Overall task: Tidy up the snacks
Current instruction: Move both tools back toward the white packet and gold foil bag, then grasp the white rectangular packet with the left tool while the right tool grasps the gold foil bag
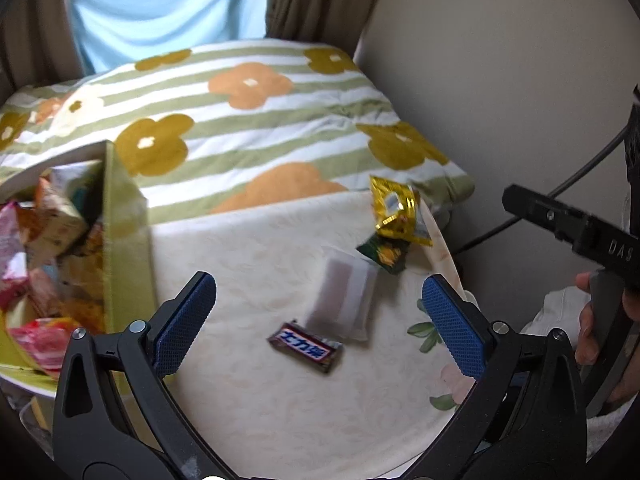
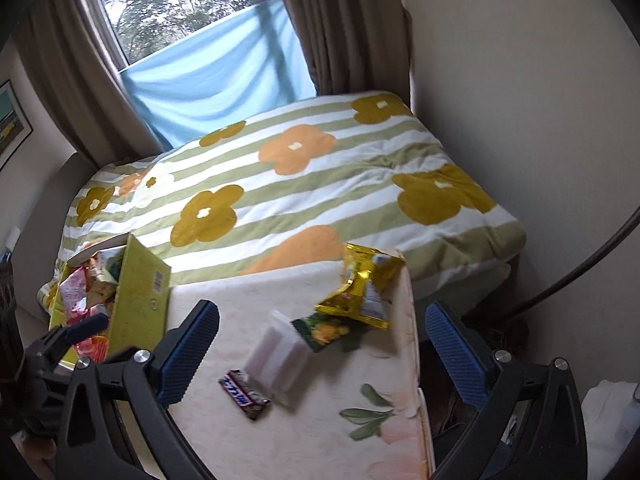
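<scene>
A brown chocolate bar (image 1: 307, 346) (image 2: 245, 394) lies on the cream floral tablecloth (image 1: 280, 412) (image 2: 320, 440). Behind it lies a white translucent packet (image 1: 343, 300) (image 2: 277, 356), then a dark green packet (image 1: 382, 254) (image 2: 328, 330) and a gold foil packet (image 1: 396, 210) (image 2: 362, 288). A yellow-green box (image 1: 124, 240) (image 2: 138, 300) at the left holds several snack packets. My left gripper (image 1: 320, 316) is open and empty, hovering just above the chocolate bar. My right gripper (image 2: 322, 352) is open and empty above the packets.
A bed with a green-striped flower quilt (image 1: 248, 120) (image 2: 300, 184) lies beyond the table. A wall (image 1: 500, 80) stands at the right with dark cables. The right gripper's body and the hand holding it (image 1: 600, 264) show at the right of the left wrist view.
</scene>
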